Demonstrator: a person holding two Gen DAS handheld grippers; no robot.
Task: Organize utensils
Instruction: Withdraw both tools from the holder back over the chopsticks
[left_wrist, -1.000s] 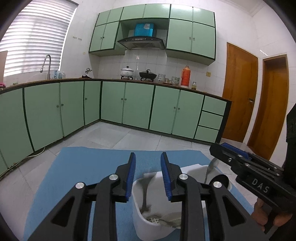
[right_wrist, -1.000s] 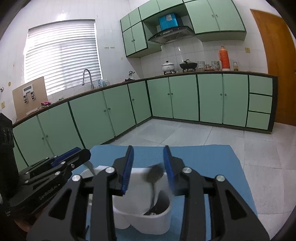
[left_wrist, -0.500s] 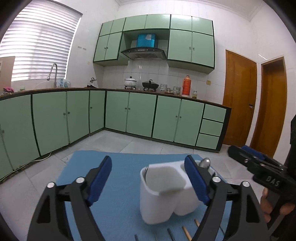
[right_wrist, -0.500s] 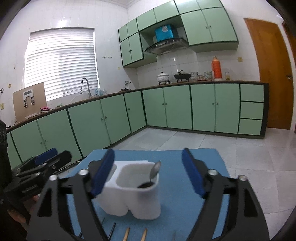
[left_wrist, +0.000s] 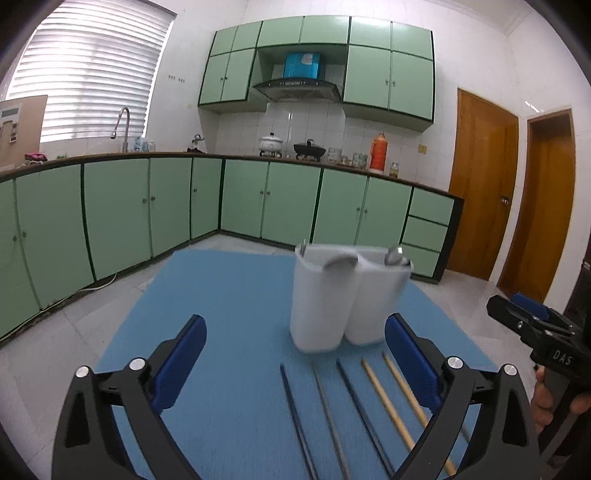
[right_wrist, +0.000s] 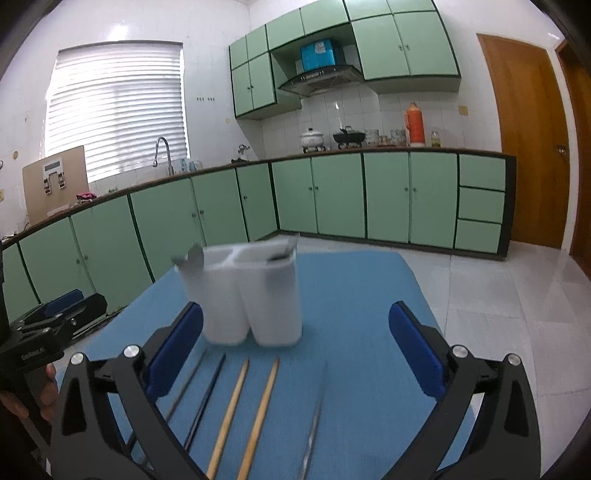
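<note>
You stood in a home kitchen. Green cabinets (left_wrist: 288, 199) lined the walls, with a range hood (left_wrist: 297, 88), pots (left_wrist: 271, 143) and a sink tap (left_wrist: 122, 127).

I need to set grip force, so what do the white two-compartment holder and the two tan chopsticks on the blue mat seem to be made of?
The white two-compartment holder looks like smooth moulded plastic: uniform matte white, rounded seamless walls. The two tan chopsticks look like bare wood or bamboo: pale, dull, straight sticks; motion blur hides any grain, so that stays uncertain.
</note>
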